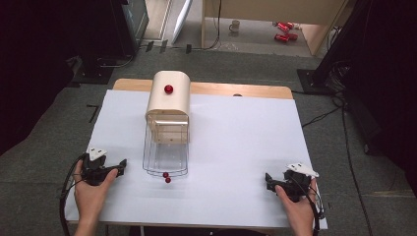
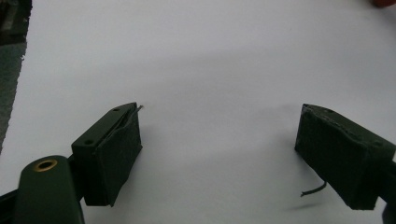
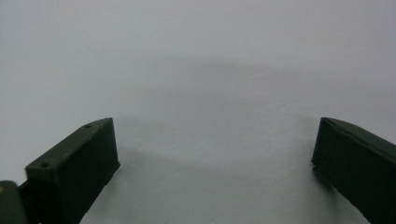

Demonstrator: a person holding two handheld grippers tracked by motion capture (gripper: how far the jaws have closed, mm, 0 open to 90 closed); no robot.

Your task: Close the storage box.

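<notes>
Resting at the worktop's (image 1: 236,147) near corners, both tongs gape empty: left tongs (image 1: 119,166) at eight o'clock, right tongs (image 1: 269,180) at four. The wooden box (image 1: 168,101) with its clear tray (image 1: 165,156) lies toward eleven, long axis running twelve-to-six, nearer the left.

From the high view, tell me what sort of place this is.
Probably a lab or workshop set up for recording: a white-covered table on grey carpet, loose cables across the floor, dark equipment stands around it.
</notes>
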